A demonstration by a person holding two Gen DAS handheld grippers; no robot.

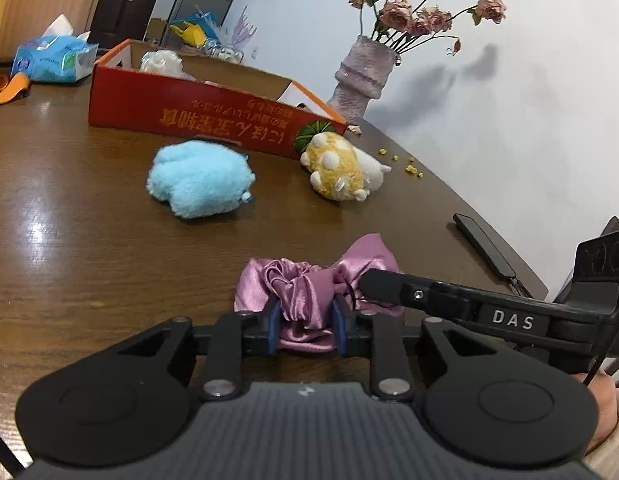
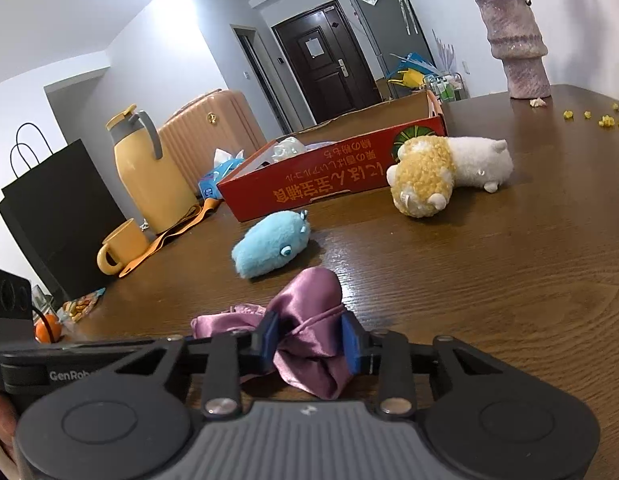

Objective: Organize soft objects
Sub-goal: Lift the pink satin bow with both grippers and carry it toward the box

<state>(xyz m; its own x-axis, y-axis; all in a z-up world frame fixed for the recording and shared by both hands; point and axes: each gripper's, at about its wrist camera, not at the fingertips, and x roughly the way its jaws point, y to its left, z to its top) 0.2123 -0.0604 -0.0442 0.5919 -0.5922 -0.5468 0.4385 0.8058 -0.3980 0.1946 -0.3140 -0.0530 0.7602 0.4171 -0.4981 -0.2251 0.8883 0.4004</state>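
Your left gripper (image 1: 305,322) has its blue pads (image 1: 271,326) closed in on the purple satin scrunchie (image 1: 305,292), pinching the gathered middle of it where it lies on the near part of the wooden table (image 1: 89,248). Your right gripper (image 2: 309,344) grips the same scrunchie (image 2: 305,328) from the right side, its pads (image 2: 351,340) pressed into the cloth with only a narrow gap between them, filled by fabric. In the left wrist view you can see the tip of the right gripper (image 1: 373,284) touching the bow end of the scrunchie.

Farther out on the table, to the left, lies the blue plush toy (image 1: 199,178), well apart from the scrunchie. To its right, just beside the near corner of the red cardboard box (image 1: 197,110), lies the yellow and white plush toy (image 1: 341,168). The box is open on top and holds something pale and soft (image 1: 161,62) at its far left end; you cannot tell what it is.

A purple vase (image 1: 363,76) of dried pink roses (image 1: 413,16) stands at the far right by the wall, with small yellow crumbs (image 1: 409,168) on the table near it. A black phone (image 1: 485,246) lies at the right edge. A blue tissue pack (image 1: 53,58) sits far left. In the right wrist view a yellow jug (image 2: 149,172), a yellow mug (image 2: 119,246) and a black paper bag (image 2: 57,216) stand at the far left.
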